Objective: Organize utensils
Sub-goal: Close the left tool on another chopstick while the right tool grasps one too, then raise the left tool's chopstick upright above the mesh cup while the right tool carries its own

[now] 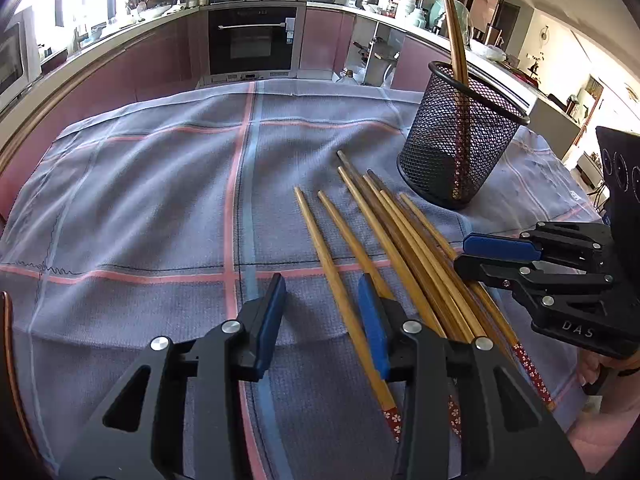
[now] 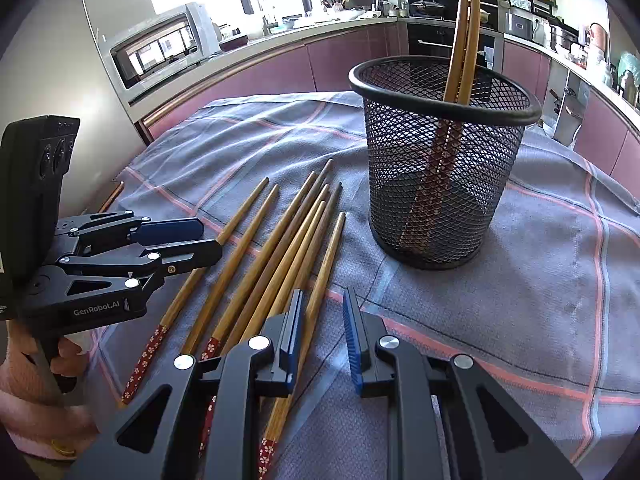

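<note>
Left wrist view sits low and close over the checked cloth [image 1: 160, 200], angled down, mesh holder [image 1: 460, 140] at two o'clock. Right wrist view looks down too, holder [image 2: 440, 160] nearer, at one o'clock. Both share the loose chopsticks [image 1: 384, 248] [image 2: 280, 240], and each catches the other gripper.

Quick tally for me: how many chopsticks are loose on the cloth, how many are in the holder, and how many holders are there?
Loose chopsticks on the cloth: 8
Chopsticks in the holder: 2
Black mesh holder: 1
Total: 11
</note>
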### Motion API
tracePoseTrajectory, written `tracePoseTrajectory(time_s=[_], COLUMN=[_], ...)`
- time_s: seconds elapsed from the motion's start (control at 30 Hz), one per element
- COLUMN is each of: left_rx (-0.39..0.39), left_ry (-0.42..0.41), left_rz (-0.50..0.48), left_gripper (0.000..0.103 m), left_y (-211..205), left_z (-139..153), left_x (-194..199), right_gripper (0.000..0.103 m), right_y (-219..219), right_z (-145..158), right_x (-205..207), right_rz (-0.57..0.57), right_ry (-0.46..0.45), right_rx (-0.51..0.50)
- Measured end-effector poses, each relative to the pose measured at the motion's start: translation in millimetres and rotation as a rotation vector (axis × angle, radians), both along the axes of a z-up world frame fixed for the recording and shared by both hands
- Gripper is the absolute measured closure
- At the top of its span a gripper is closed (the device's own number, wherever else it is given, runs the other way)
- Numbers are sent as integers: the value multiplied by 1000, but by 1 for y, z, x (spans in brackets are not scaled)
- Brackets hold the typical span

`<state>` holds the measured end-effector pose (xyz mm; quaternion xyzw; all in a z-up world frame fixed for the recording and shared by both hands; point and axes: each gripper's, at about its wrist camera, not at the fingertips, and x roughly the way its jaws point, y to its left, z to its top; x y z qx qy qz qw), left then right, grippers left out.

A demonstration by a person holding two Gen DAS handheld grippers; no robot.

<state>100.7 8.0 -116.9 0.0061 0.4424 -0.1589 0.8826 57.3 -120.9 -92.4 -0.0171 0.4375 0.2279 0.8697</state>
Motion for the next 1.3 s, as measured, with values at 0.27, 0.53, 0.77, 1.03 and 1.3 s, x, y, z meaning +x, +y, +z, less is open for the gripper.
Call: tracePoseTrajectory(time_s=[0.27,0.53,0.77,1.03,1.3], left_rx=[27,22,6,-24,-88], left_ry=[6,9,10,-7,-46], left_rz=[-14,27,47,42,25], left_gripper=[66,91,94,96,96], left_y=[-6,-5,-3,0,9], left_z=[0,-1,-1,8,33], left_x=[12,16,15,7,-6], right_gripper=[85,96,98,98,98], right_y=[11,1,-5,-13,-22], right_z=[-1,-2,4,20,46], right_x=[6,11,9,-2,-15], right_rz=[2,-23,-24,-1,27], right_ry=[-27,-3,-5,-34,-95], right_rx=[-43,6,32,77,142])
